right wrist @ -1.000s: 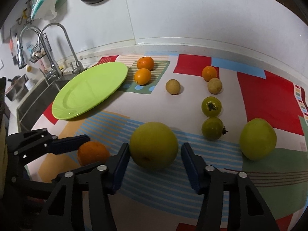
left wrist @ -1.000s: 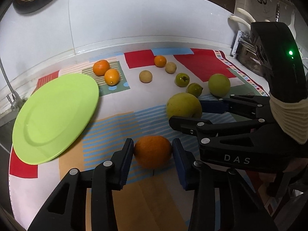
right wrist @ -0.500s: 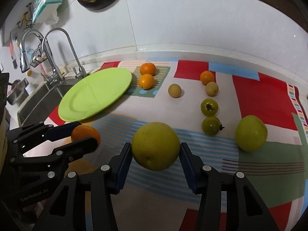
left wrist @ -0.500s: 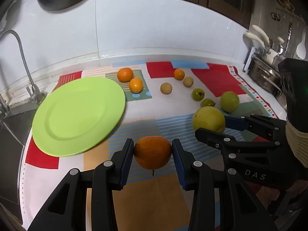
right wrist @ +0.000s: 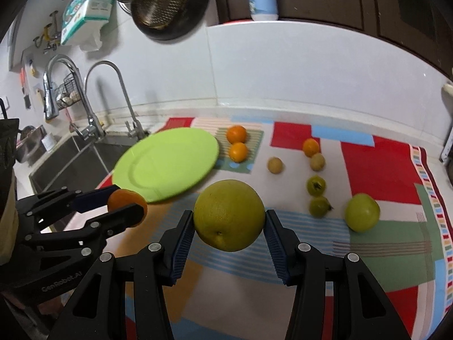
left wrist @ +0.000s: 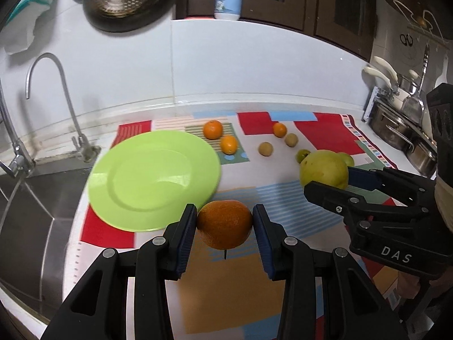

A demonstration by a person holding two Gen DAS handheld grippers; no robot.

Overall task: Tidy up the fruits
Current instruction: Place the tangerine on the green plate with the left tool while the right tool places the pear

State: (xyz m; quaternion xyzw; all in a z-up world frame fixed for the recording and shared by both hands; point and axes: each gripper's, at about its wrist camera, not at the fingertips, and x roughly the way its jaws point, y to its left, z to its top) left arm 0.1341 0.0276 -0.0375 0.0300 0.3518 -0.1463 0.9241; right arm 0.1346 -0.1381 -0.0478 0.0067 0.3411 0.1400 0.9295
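My left gripper [left wrist: 224, 226] is shut on a large orange [left wrist: 224, 223] and holds it above the patterned mat, just right of the green plate [left wrist: 153, 178]. My right gripper [right wrist: 229, 223] is shut on a big yellow-green citrus [right wrist: 229, 215], also lifted. Each shows in the other's view: the orange [right wrist: 126, 201] at left, the citrus [left wrist: 324, 170] at right. The plate [right wrist: 167, 164] is bare.
Small oranges [right wrist: 237, 134], tan round fruits [right wrist: 275, 165], green tomatoes [right wrist: 315, 186] and a green apple [right wrist: 361, 212] lie on the mat. A sink with taps [right wrist: 93, 119] is at the left. Pots [left wrist: 396, 130] stand at the right.
Both grippers closed on their fruits and lifted them off the mat. The views have risen and pulled back, showing more of the wall and sink.
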